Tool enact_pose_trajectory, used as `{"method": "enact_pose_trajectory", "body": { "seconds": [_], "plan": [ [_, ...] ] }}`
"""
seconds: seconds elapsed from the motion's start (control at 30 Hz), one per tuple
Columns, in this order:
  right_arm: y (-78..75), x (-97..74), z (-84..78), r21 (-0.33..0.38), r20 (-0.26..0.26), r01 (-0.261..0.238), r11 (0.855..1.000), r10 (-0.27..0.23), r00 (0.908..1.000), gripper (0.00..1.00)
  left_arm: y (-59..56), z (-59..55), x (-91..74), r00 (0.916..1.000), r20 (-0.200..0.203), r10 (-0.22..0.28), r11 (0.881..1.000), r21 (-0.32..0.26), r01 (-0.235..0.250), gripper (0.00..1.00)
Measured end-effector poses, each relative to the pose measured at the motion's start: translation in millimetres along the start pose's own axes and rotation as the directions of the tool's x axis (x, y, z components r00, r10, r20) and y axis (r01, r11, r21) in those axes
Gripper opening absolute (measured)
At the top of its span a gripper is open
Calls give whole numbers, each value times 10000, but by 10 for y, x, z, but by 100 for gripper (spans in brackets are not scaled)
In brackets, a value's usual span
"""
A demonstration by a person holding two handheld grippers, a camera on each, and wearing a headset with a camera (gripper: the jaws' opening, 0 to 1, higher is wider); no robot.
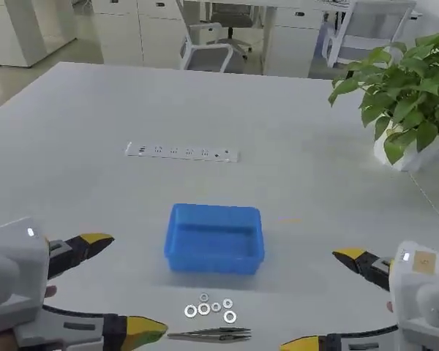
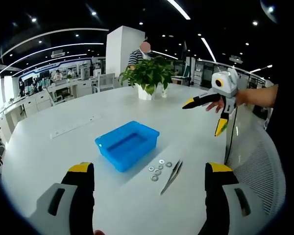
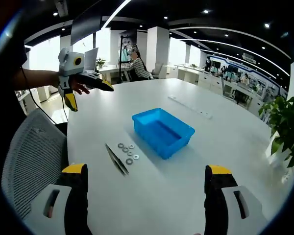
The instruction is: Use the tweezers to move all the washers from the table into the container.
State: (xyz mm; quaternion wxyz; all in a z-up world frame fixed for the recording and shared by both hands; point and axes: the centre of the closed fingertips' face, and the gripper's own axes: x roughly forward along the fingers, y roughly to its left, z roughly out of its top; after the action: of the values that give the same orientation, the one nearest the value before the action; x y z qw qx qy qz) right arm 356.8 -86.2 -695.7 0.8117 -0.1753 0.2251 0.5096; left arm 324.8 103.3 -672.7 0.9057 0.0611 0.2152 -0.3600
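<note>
A broad, pale grey table (image 1: 95, 110) stands in a bright open-plan office, with a leafy potted plant (image 1: 406, 95) at its far right edge. At the near edge, the left gripper (image 1: 128, 285) and right gripper (image 1: 318, 298) hover with their yellow-tipped jaws spread wide, holding nothing.

Between them, slim metal tweezers (image 1: 208, 335) lie flat on the table. A small cluster of washers (image 1: 210, 308) lies just beyond them. Past the washers sits the blue container (image 1: 214, 259), open-topped and apparently empty.

The tweezers look light, springy and slick. Gripping across the middle of both arms would probably let a squeeze close the tips. The washers look thin, flat and likely to skid, so pinching one by its rim seems safest.

The head view takes in a white power strip (image 1: 181, 152) beyond the container. Each gripper view shows the opposite gripper raised above the table. The right gripper view adds a mesh chair back (image 3: 32, 152) at the table's edge.
</note>
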Motion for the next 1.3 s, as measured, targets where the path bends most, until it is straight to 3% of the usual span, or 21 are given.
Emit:
{"method": "enact_pose_trajectory", "body": {
  "seconds": [1.3],
  "plan": [
    [-34,-12,29,-50,106,98,9999,-97,9999,100,45,23,-27,9999,59,137,9999,44,-137,100]
  ]
}}
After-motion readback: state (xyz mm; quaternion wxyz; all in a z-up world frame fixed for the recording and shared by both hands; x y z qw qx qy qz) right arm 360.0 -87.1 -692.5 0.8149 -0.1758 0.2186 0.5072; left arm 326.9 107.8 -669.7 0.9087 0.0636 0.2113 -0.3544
